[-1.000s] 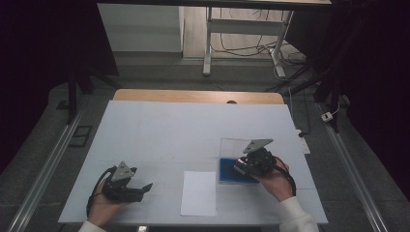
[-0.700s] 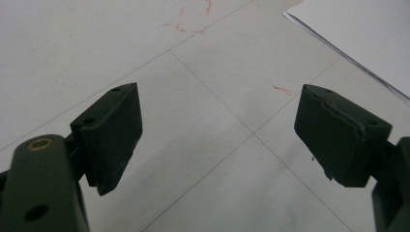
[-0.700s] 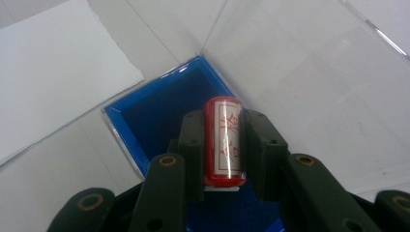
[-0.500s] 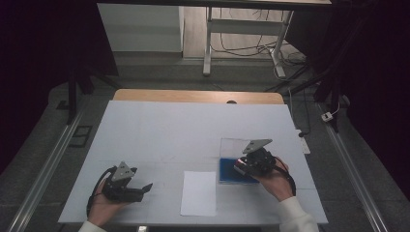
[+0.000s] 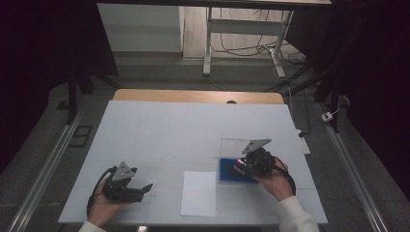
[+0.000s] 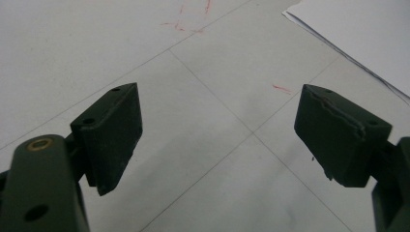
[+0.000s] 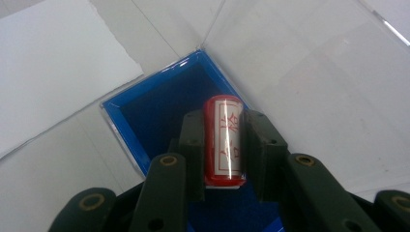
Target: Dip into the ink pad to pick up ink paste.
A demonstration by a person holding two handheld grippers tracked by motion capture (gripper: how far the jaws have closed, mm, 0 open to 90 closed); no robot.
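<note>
Right gripper [image 7: 223, 145] clenched on red cylinder stamp [image 7: 224, 140], jaws on its long sides, stamp held above blue tray [image 7: 145, 104]. Clear lid [image 7: 309, 72] hinged open beyond tray. White paper sheet [image 5: 199, 192] just left of tray. Left gripper [image 6: 217, 140] released, nothing between jaws, well left of tray.

Judgement: stamp light, rigid, glossy, likely slippery; best grip mid-barrel, clear of inked end.

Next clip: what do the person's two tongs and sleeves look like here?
Both tongs, left and right, are black, each topped by a grey three-cornered plate, with a black cable looping from the body. Up close the jaws are dark, blocky pads on arms with brass-coloured rivets. The person wears white sleeves.
</note>
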